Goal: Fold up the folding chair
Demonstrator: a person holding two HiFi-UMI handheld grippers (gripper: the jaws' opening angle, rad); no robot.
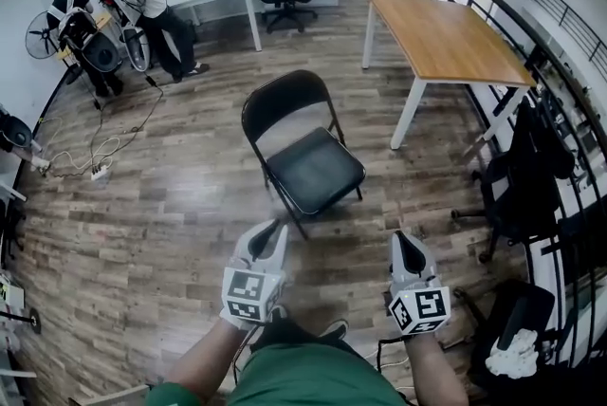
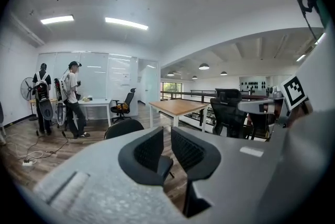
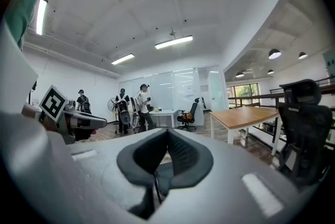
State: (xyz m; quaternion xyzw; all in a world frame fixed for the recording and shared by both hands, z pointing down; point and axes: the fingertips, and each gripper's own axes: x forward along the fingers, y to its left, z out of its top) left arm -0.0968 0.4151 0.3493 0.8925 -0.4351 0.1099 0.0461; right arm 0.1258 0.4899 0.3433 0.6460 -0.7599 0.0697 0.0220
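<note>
Green clothing (image 1: 313, 385) on the wearer fills the bottom of the head view, and just beyond it the left tongs (image 1: 273, 230) and right tongs (image 1: 408, 243) are held side by side, pointing forward. Each set's own view shows it empty. The left tongs (image 2: 167, 136) are drawn in to a thin slit with nothing between the pads, and the right tongs (image 3: 167, 136) are pressed fully together.

Ahead of them, well apart from both, the folding chair (image 1: 308, 162) stands fully open on the wooden floor (image 1: 171, 205). Its seat is down and flat and its backrest is upright, with a wooden worktop (image 1: 446, 39) farther off to the right.

By my reading, no part of the folding is done. Approaching, gripping the frame or seat, and collapsing the seat against the back all remain.
</note>
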